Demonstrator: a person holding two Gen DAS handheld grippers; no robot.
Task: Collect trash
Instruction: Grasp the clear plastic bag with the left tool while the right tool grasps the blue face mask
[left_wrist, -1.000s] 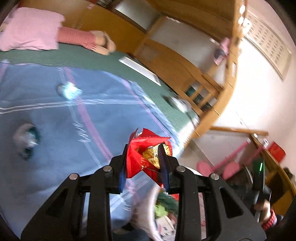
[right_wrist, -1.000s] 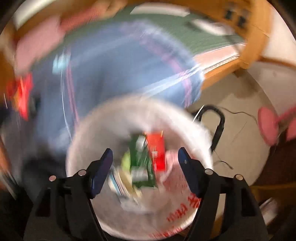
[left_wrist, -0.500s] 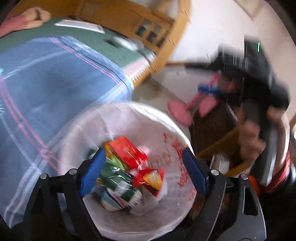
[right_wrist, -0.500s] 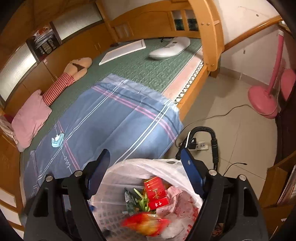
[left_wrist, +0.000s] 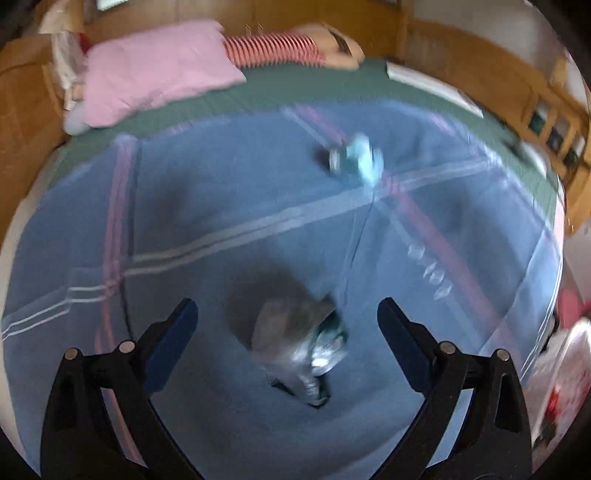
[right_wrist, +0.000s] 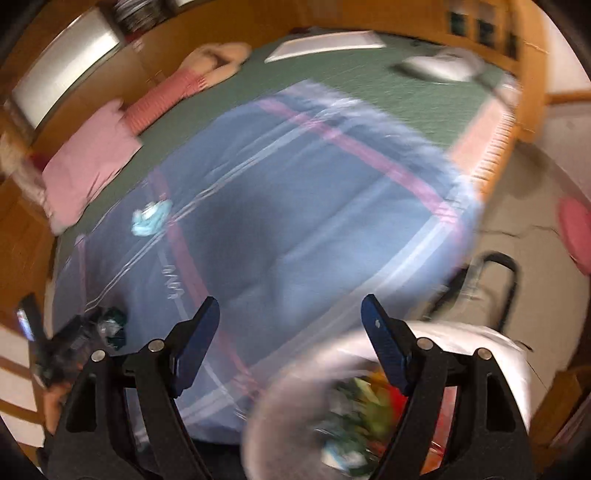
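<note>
- Between your left fingers (left_wrist: 287, 321), a little beyond the tips, a crumpled silvery wrapper (left_wrist: 301, 345) lies on the blue blanket (left_wrist: 221, 192); the fingers are opening, nearly at full spread, with nothing pressed between them.
- Bring those fingers down so one lands on each side of the wrapper, then close; the wrapper looks thin and springy, so grip its bunched middle, not a loose edge.
- Keep the tips just above the blanket as you close, or you will likely pinch the fabric with it.
- Farther beyond the fingers a light-blue scrap (left_wrist: 360, 158) waits near where the pale stripes cross; leave it for the next pass.
- Your right fingers (right_wrist: 291, 325) stand apart with nothing between them, and the white trash bag (right_wrist: 480, 339) sits below them toward the right finger. Hold it steady with the mouth open.
</note>
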